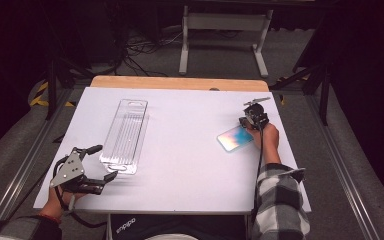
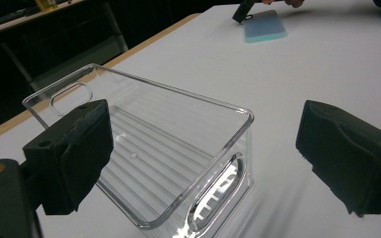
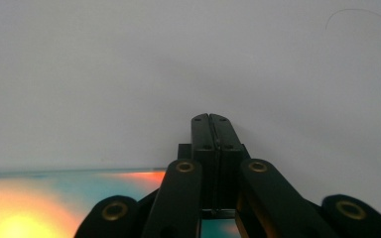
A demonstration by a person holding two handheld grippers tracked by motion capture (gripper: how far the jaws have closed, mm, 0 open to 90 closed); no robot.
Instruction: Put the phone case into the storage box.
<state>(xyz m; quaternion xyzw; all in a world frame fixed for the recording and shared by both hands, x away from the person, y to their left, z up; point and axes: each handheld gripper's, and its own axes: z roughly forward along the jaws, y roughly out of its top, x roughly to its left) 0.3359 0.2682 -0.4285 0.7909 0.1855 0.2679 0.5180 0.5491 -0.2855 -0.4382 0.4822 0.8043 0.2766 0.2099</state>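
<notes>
High view looks down on a white bench (image 1: pixel 180 165) with a clear plastic tray (image 1: pixel 125 135) lying lengthwise at its left and an iridescent card (image 1: pixel 235 138) at its right. The left claw (image 1: pixel 100 162) sits just beside the tray's near end, jaws spread wide with nothing between them. The right claw (image 1: pixel 244 125) rests at the card's far edge, touching it.

The left gripper view adds the tray's ribbed floor, rounded rim and slotted handle cut-outs at both ends, the near end lying between its two black pads (image 2: pixel 79 148) without contact; the card (image 2: pixel 264 26) lies well apart, with the other claw's tip on it.

The right gripper view shows its claw (image 3: pixel 212 119) pressed fully together, holding nothing, the card's (image 3: pixel 54 203) teal-and-orange sheen at lower left.

White lettering on a dark object under the bench edge is too small to read.
</notes>
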